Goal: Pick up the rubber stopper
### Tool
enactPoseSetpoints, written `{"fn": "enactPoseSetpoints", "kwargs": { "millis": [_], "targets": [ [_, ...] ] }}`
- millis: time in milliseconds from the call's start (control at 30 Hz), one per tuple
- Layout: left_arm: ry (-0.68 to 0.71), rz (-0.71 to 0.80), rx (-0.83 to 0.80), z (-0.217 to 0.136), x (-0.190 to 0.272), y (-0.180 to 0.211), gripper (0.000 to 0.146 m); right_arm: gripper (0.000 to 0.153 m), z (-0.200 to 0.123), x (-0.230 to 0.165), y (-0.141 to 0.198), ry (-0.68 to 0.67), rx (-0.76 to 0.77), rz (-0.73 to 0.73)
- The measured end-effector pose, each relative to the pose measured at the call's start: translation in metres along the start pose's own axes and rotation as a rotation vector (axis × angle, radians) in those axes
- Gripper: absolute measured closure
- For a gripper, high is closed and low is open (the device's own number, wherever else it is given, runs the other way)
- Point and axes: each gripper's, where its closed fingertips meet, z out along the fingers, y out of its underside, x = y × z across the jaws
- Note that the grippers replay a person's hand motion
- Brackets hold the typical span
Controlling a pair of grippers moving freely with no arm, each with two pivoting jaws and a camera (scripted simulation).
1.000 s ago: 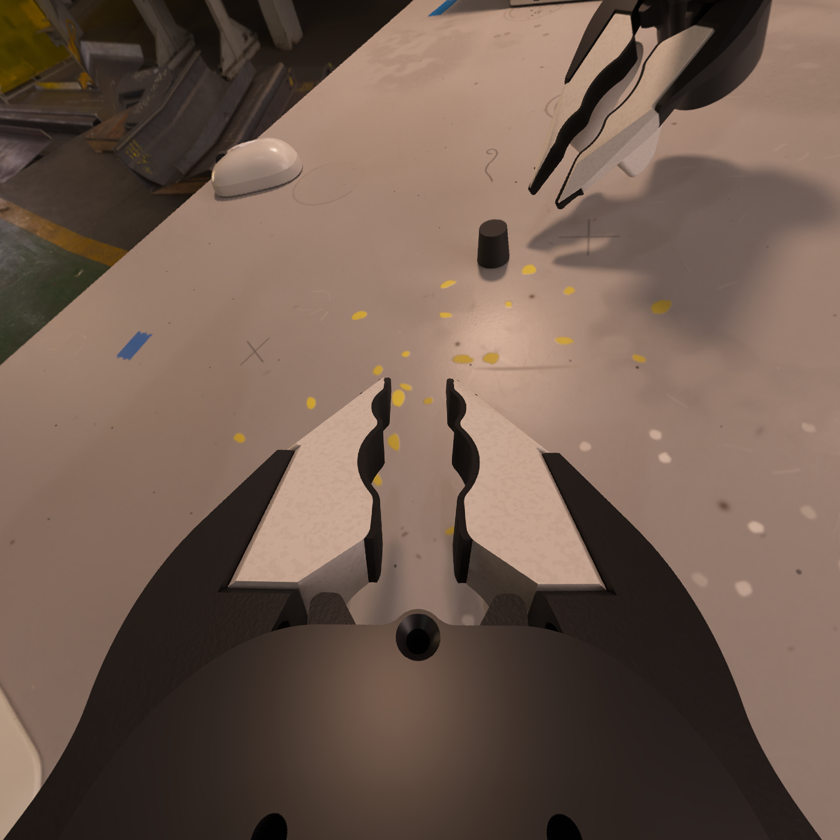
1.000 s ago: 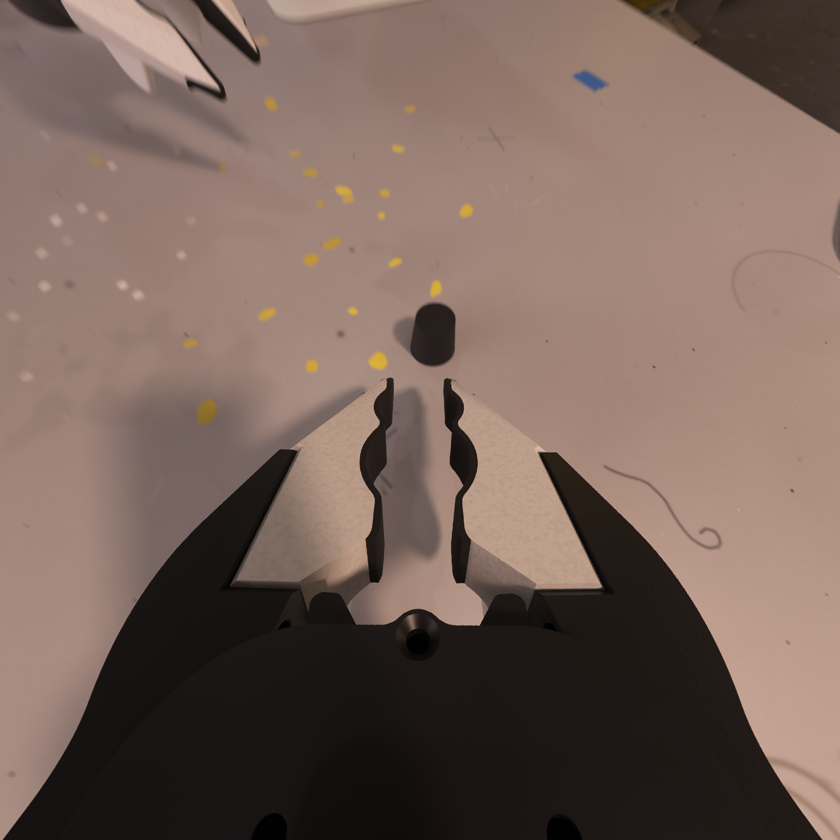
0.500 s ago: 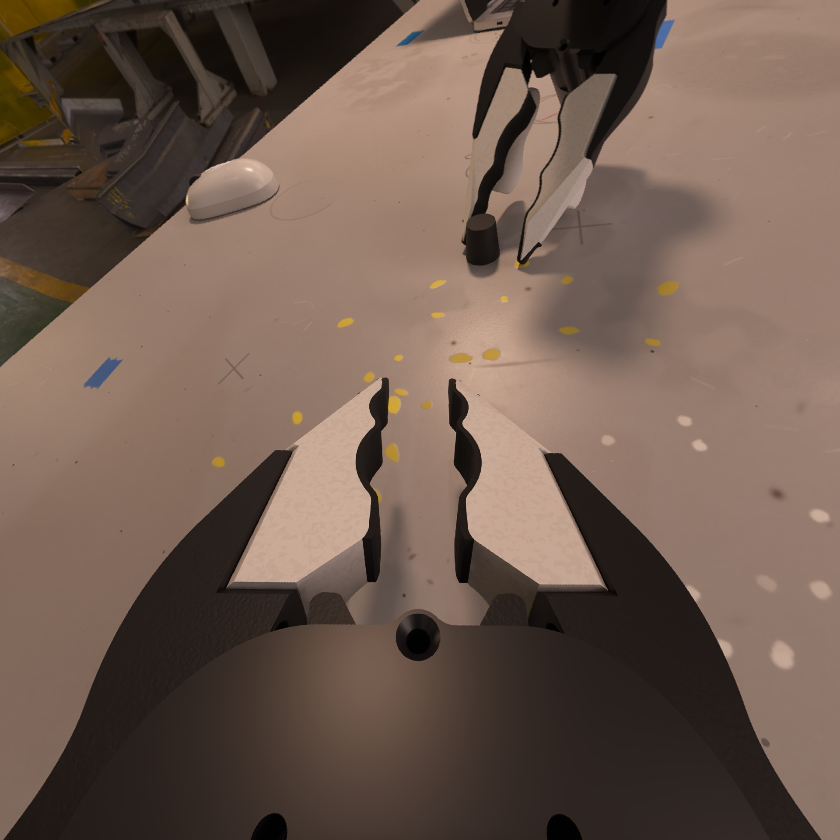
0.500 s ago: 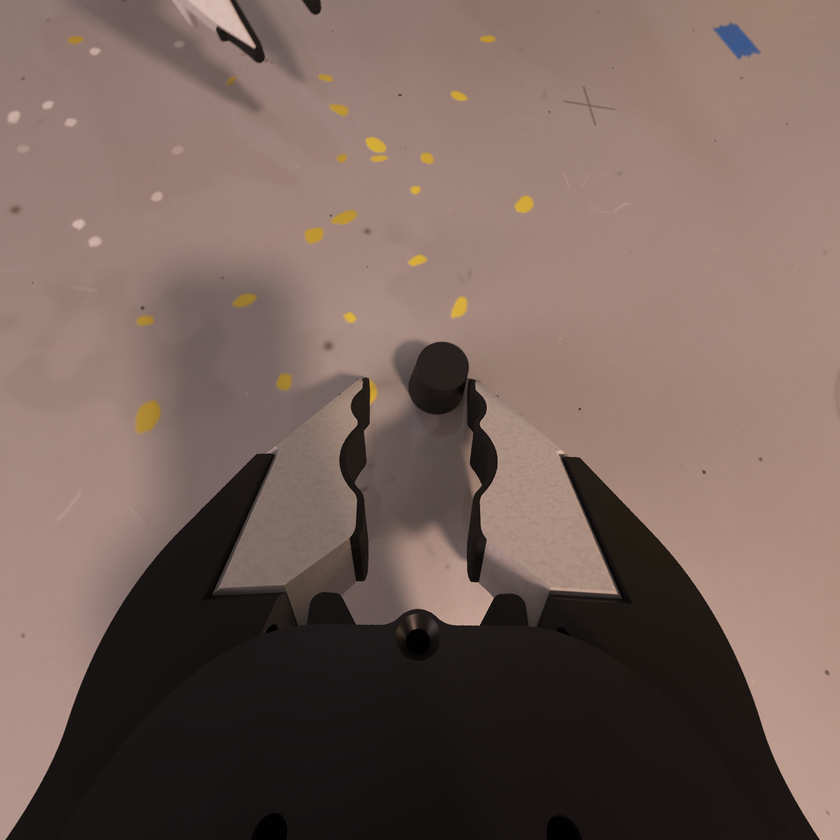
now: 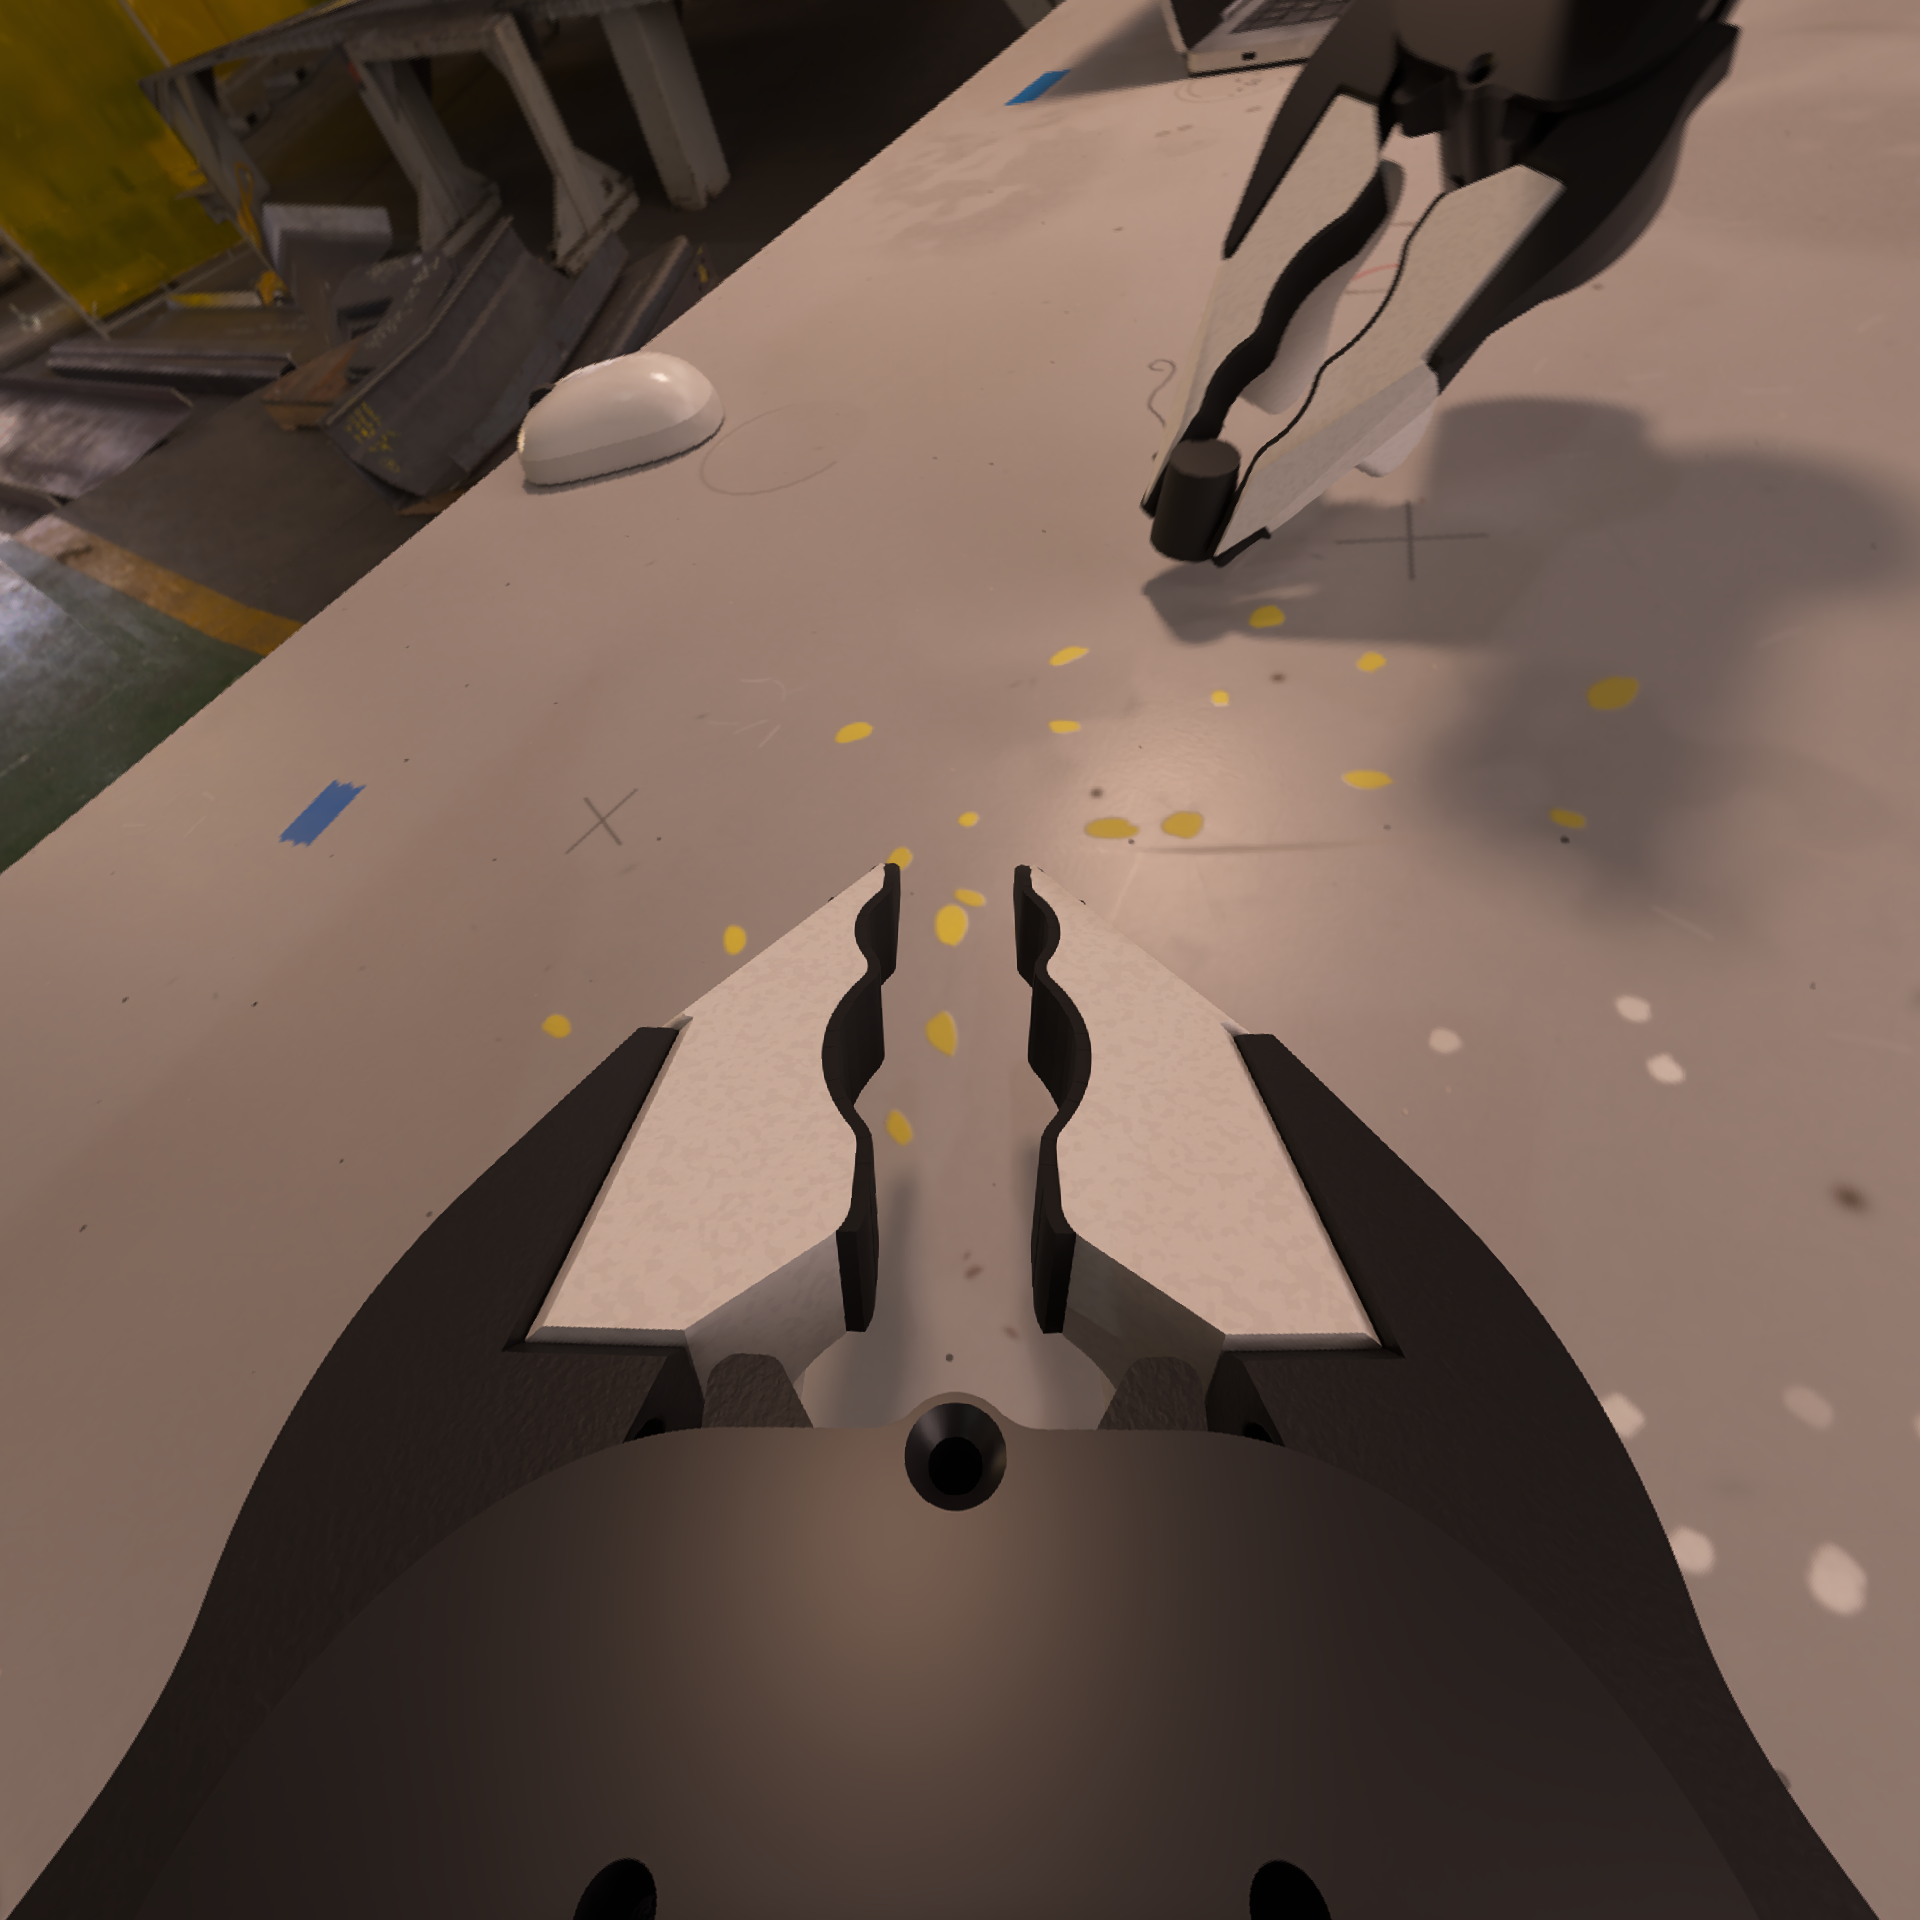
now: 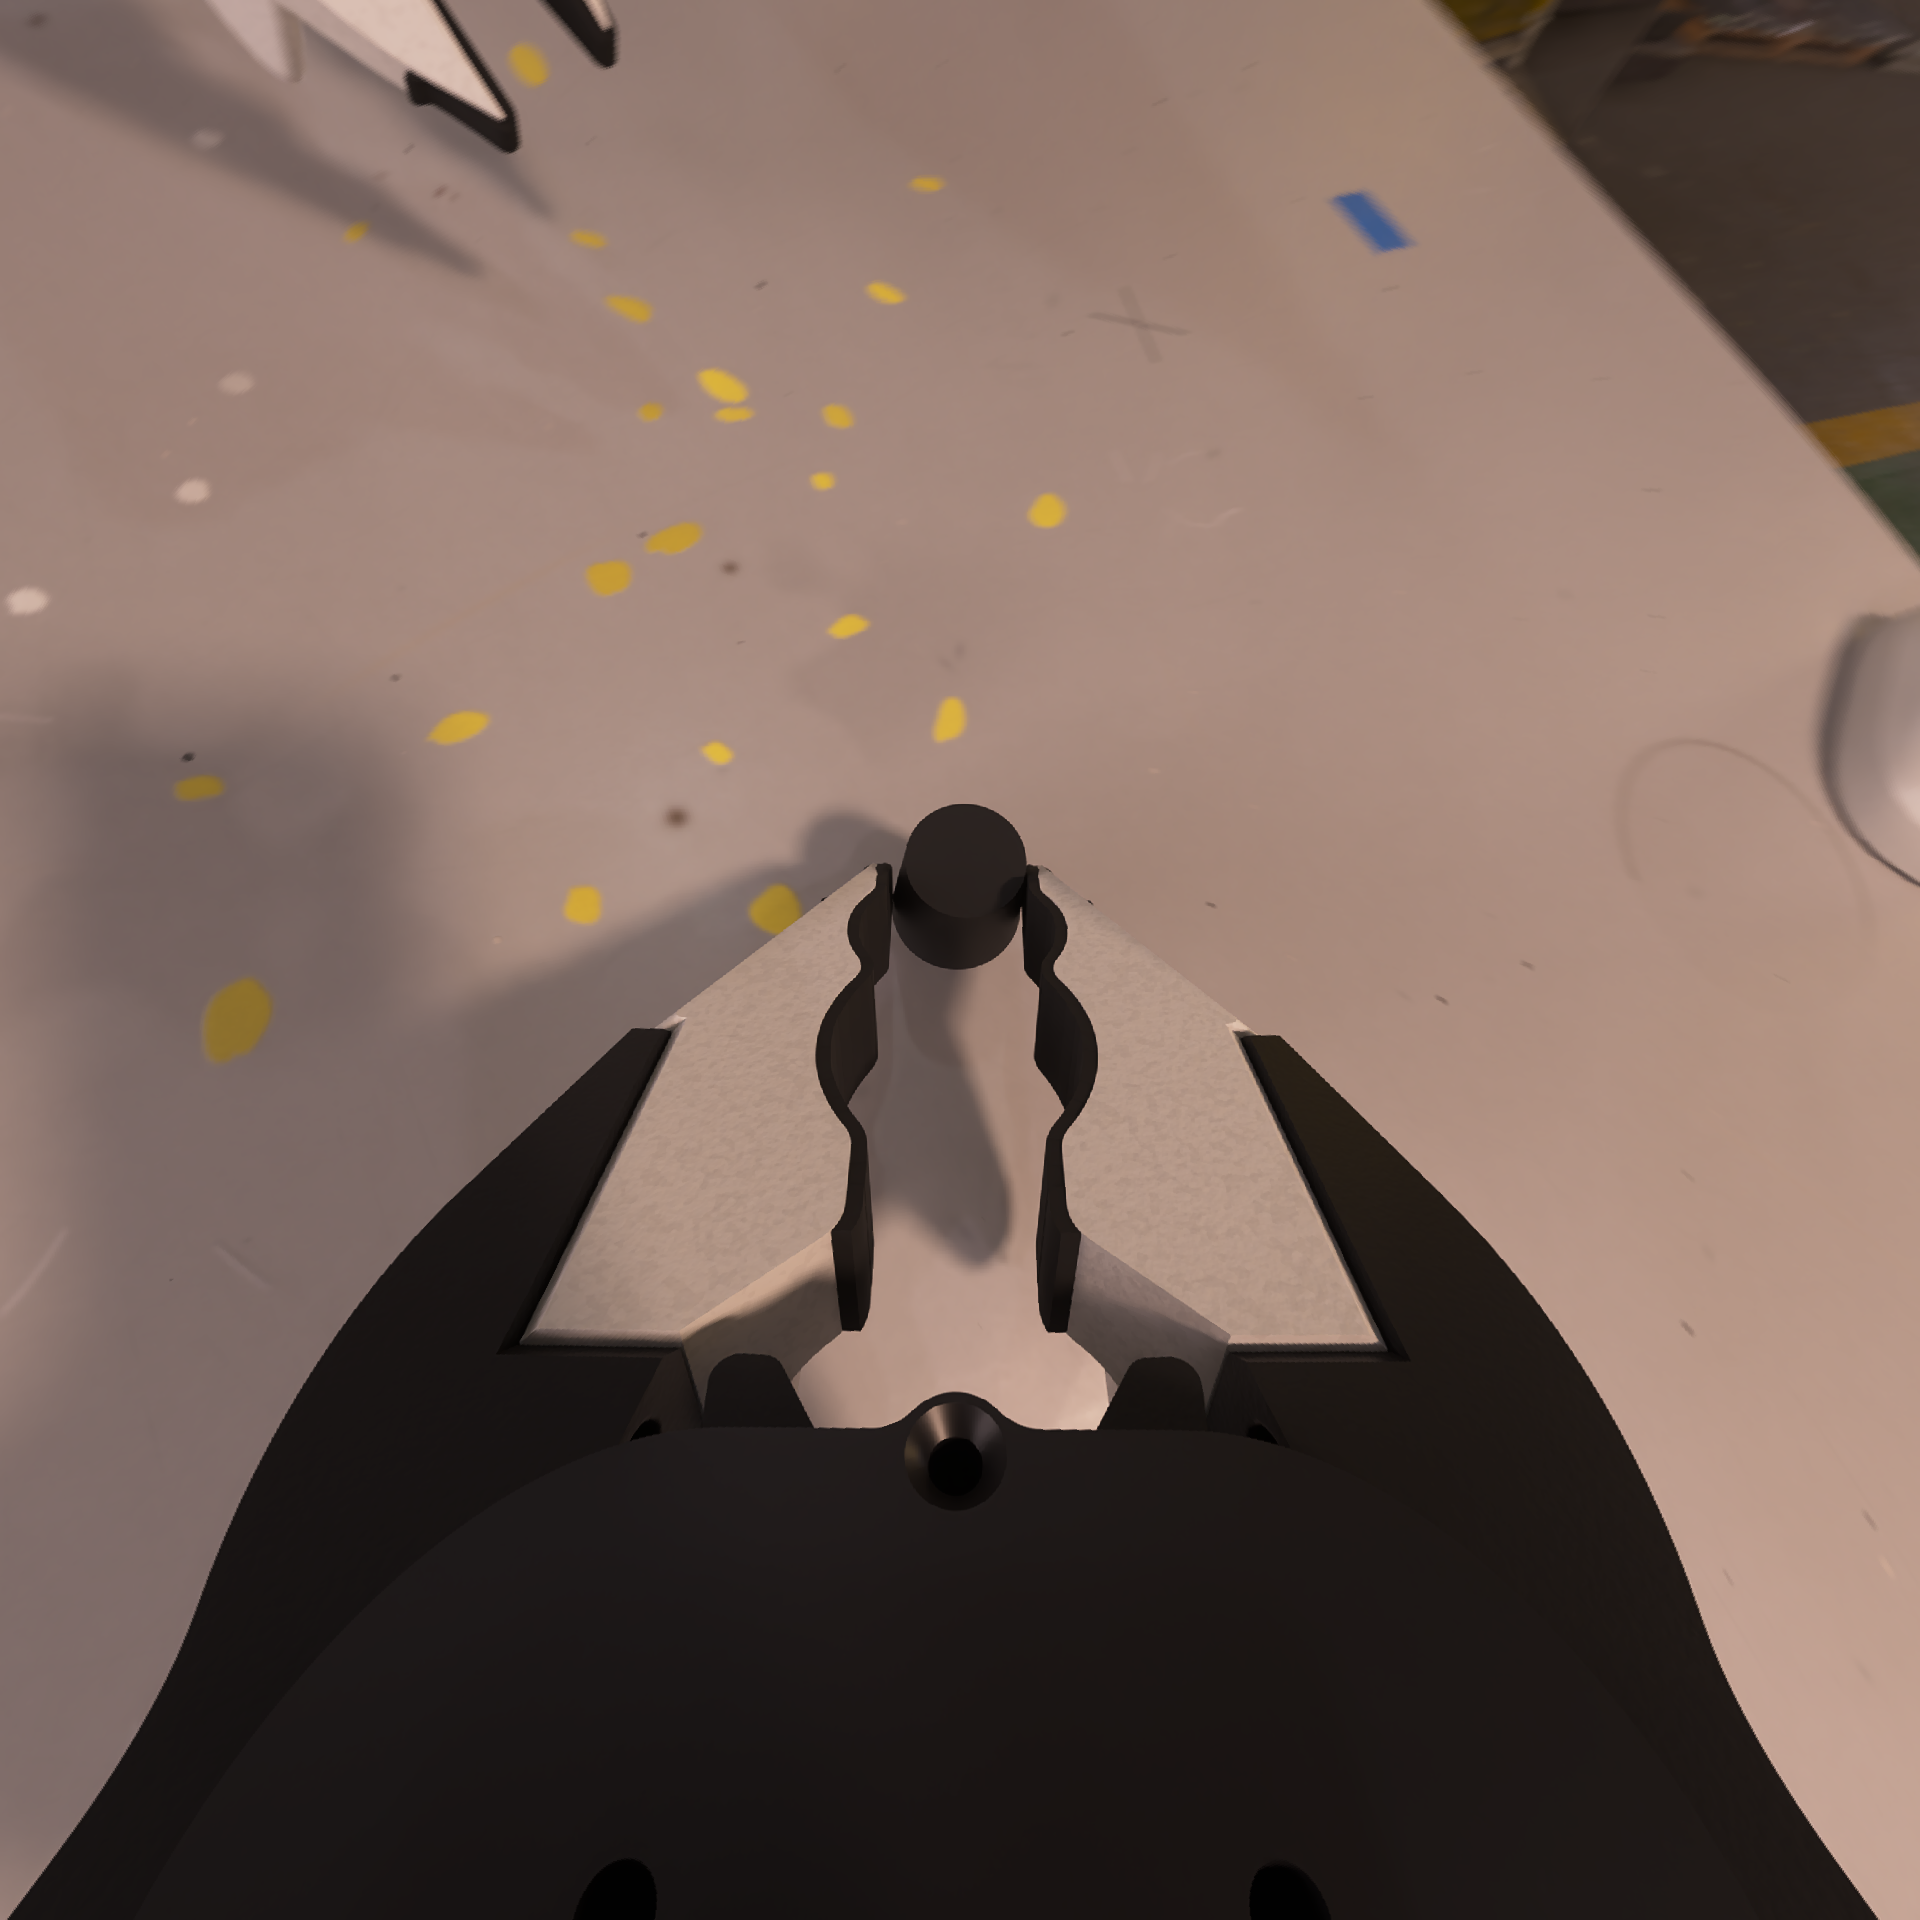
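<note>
The rubber stopper (image 6: 958,899) is a small black tapered plug. My right gripper (image 6: 956,883) is shut on it at the very fingertips. In the left wrist view the stopper (image 5: 1195,499) hangs in the right gripper (image 5: 1195,545) a little above the table, with its shadow on the surface below. My left gripper (image 5: 956,883) is open with a narrow gap and empty, low over the table (image 5: 416,1039), well short of the stopper. Its fingertips (image 6: 468,94) show at the top left of the right wrist view.
A white computer mouse (image 5: 618,416) lies near the table's left edge and shows at the right border of the right wrist view (image 6: 1881,727). Blue tape strips (image 5: 320,812) and yellow and white paint specks mark the table. Metal frames lie on the floor beyond the edge.
My right gripper came down around the stopper, closed on it and raised it slightly off the table. My left gripper stayed open and shifted only slightly.
</note>
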Motion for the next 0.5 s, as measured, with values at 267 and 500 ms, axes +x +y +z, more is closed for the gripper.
{"fn": "enactPoseSetpoints", "kwargs": {
  "millis": [267,500],
  "targets": [
    [0.201,-0.126,0.032,0.0,0.001,-0.111,0.124,0.128,-0.056,0.024,-0.027,0.181,0.208,0.099],
    [0.473,-0.23,-0.189,0.067,0.046,-0.155,0.119,0.128,-0.089,0.017,-0.051,0.314,0.298,0.029]
  ]
}}
